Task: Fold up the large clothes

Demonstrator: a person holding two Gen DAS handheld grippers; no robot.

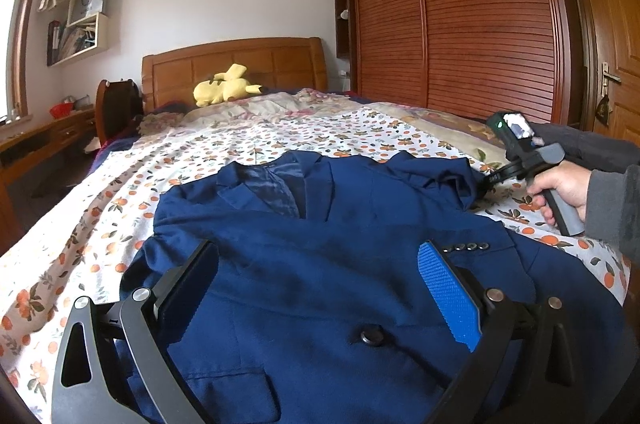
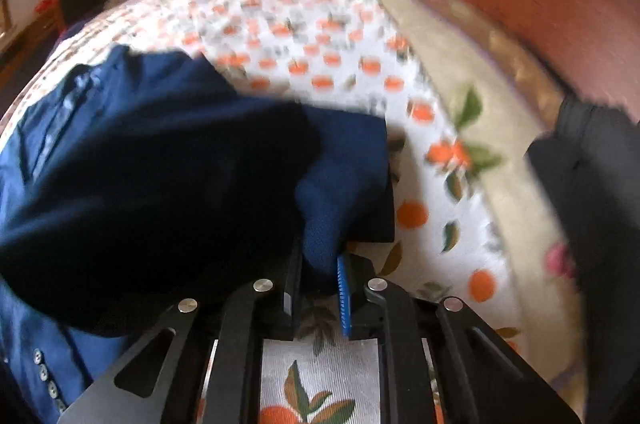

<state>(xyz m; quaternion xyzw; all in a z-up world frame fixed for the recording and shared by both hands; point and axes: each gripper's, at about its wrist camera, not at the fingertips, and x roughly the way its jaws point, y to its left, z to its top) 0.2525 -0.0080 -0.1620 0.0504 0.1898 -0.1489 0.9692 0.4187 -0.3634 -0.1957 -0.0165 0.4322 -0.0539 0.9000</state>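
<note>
Folding a navy jacket (image 1: pixel 320 264) here, and it lies front-up on the bed (image 1: pixel 120 192), collar toward the headboard (image 1: pixel 232 64) and hem toward the camera, so its long axis runs straight up the bed. The right gripper (image 2: pixel 320 264) is the one doing the work: its jaws are clamped on a bunched bit of blue cloth at the jacket's right shoulder, and that cloth looks lifted off the sheet. The right view is blurry, so I can't say exactly which edge it's got. The left gripper (image 1: pixel 320 288) hovers over the jacket's lower front near the button (image 1: pixel 374 337), jaws wide apart, holding nothing. My guess is the next move carries that side across toward the jacket's middle, so the right hand (image 1: pixel 560 192) is the nearer one. Beyond the jacket there's a yellow plush toy (image 1: pixel 224 90) by the headboard and a wooden wardrobe (image 1: pixel 460 24) along the bed's right side.
</note>
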